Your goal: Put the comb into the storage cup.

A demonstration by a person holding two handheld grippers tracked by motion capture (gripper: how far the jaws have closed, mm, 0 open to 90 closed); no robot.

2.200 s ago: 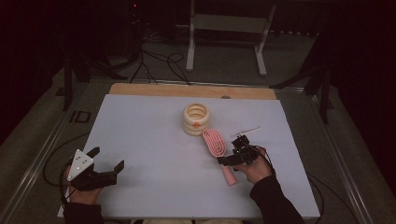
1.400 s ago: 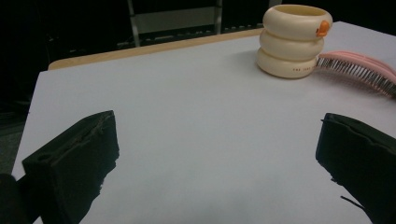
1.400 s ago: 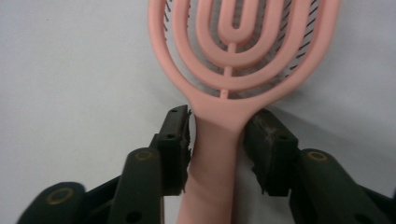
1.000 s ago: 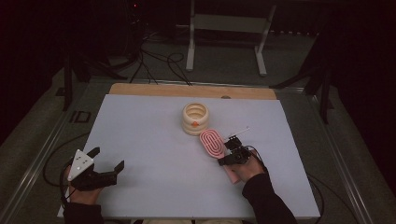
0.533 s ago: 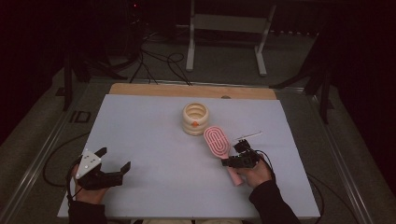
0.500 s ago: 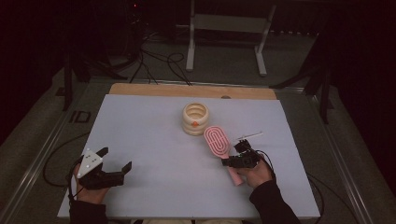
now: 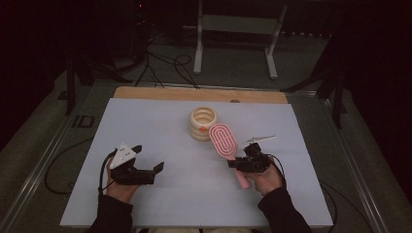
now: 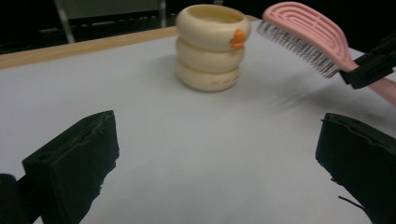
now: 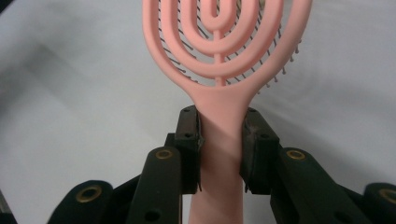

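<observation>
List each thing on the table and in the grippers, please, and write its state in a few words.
Pink hairbrush: lifted off the table, clamped at the neck of its handle, bristles facing down.
Cream ring stack: upright on the table, three rings, untouched.
Right gripper: shut on the brush handle.
Left gripper: jaws wide open, nothing between them.
White table cover: flat.

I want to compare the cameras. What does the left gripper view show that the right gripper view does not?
Left gripper view alone: the cream stack of rings with its orange spot, the wooden table edge, and the open left claw. Right gripper view alone: the right claw shut on the brush handle. Both share the pink hairbrush and the white table cover.
</observation>
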